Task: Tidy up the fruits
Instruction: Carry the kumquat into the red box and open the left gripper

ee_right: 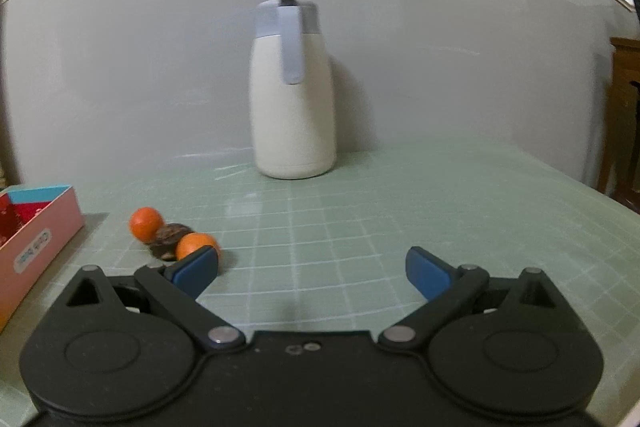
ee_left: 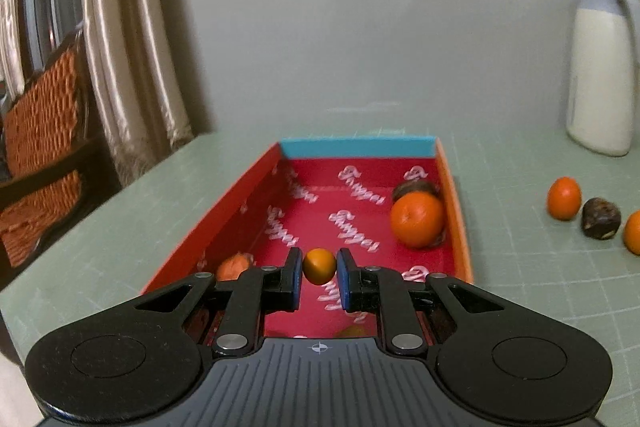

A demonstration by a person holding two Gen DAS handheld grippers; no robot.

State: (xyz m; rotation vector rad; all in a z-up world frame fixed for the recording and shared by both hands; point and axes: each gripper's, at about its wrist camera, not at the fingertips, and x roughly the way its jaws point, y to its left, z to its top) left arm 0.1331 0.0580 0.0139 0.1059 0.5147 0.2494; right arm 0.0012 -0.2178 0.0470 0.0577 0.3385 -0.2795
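Note:
My left gripper [ee_left: 319, 267] is shut on a small orange fruit [ee_left: 319, 265] and holds it over the red box [ee_left: 240, 195]. In the box lie a larger orange [ee_left: 417, 219], a dark brown fruit [ee_left: 412, 188] behind it and an orange fruit [ee_left: 233, 266] at the near left. On the mat to the right lie a small orange [ee_left: 564, 197], a dark brown fruit [ee_left: 600, 218] and another orange [ee_left: 633, 231]. My right gripper [ee_right: 312, 273] is open and empty above the mat. The same three loose fruits lie to its left: orange [ee_right: 146, 223], brown fruit [ee_right: 170, 239], orange [ee_right: 196, 245].
A white jug with a grey lid [ee_right: 294, 91] stands at the back against the wall; it also shows in the left wrist view [ee_left: 600, 67]. The green grid mat [ee_right: 400, 227] covers the table. The box [ee_right: 36, 247] sits at the left. Curtains and a woven chair [ee_left: 44, 131] stand beyond the table's left edge.

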